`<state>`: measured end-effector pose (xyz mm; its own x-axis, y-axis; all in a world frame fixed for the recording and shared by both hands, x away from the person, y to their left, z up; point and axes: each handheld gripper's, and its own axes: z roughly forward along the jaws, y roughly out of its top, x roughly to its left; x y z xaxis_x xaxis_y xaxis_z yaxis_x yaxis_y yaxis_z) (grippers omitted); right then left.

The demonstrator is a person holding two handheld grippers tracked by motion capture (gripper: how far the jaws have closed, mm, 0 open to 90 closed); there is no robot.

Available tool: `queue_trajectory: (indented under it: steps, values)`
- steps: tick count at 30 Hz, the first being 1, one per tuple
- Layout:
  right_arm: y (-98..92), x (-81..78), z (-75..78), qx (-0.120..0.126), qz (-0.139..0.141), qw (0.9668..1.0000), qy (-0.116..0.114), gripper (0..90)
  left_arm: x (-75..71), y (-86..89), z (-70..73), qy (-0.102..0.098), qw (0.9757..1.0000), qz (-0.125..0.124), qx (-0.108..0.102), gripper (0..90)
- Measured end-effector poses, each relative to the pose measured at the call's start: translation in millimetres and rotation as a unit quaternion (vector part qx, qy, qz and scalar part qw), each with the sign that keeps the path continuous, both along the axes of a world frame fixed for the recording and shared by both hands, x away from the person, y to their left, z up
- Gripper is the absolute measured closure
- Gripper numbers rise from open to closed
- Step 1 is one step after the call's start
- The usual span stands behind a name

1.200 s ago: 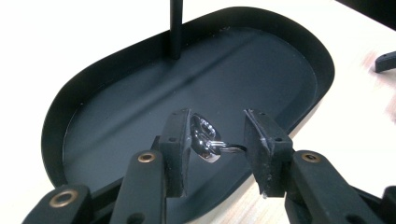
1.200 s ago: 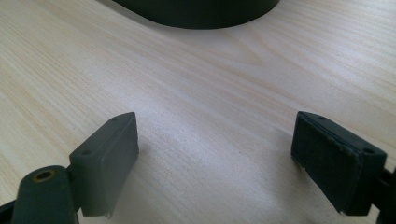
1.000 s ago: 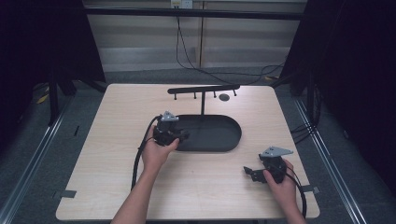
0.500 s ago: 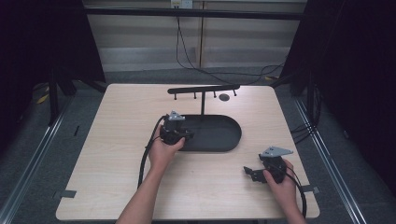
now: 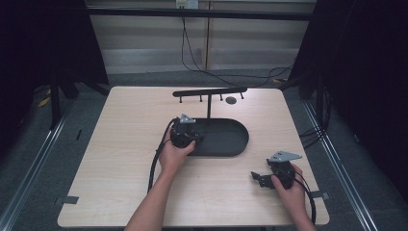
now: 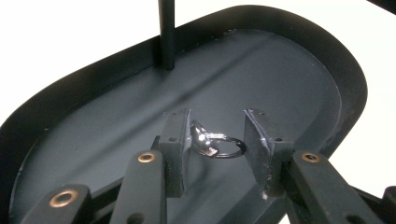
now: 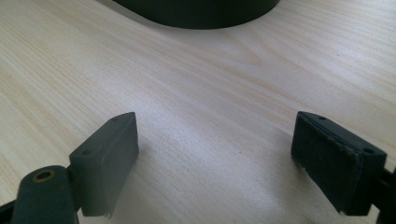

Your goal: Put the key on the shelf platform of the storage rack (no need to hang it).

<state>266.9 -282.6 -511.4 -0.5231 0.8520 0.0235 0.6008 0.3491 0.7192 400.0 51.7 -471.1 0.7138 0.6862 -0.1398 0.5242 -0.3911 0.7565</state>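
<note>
Holding the ring (image 6: pixel 219 144) in its fingers (image 6: pixel 175 140), the left gripper (image 5: pixel 185 137) should lift slowly from the tray (image 6: pixel 299 70); right fingers (image 7: pixel 109 158) wide open, empty.

Left gripper view: oval black tray (image 6: pixel 289 70) cut off at the left and bottom edges; upright post (image 6: pixel 166 32) cut off at the top; whether the ring (image 6: pixel 219 144) touches the pads cannot be told
</note>
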Motion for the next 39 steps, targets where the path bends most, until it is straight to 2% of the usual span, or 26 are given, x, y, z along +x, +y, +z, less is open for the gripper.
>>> queue_trajectory:
  steps: [3,8,10,19,23,24,25,39]
  values:
    - [0.0,0.0,-0.1,0.001,0.000,1.0000,0.000,14.5,1.9,-1.4,-3.4,-0.003,1.0000,-0.003,0.008,61.7]
    - [-0.1,0.0,-0.1,0.000,0.000,1.0000,0.000,14.5,3.8,-4.3,-6.8,-0.001,1.0000,0.005,0.005,61.7]
    - [0.0,0.0,0.0,0.000,0.000,1.0000,0.000,14.5,4.6,-4.3,-7.1,-0.003,0.9999,0.001,0.010,61.7]
    - [0.0,0.0,0.0,0.000,0.000,1.0000,0.000,14.5,6.9,-9.5,-13.0,0.005,1.0000,0.004,0.004,61.7]
    - [0.0,-0.1,0.0,0.000,0.000,1.0000,0.000,14.5,7.5,-10.6,-13.4,0.006,1.0000,0.005,0.004,61.7]
    - [0.0,0.0,0.0,0.000,0.000,1.0000,0.000,14.5,7.9,-10.3,-13.6,0.006,0.9999,0.001,0.011,61.7]
    - [0.0,0.0,0.0,0.000,0.000,1.0000,0.000,14.5,7.8,-11.1,-14.6,0.006,1.0000,0.004,0.006,61.7]
    - [0.0,0.0,0.0,0.000,0.000,1.0000,0.000,14.5,7.3,-11.4,-20.5,0.010,0.9999,0.011,0.008,61.7]
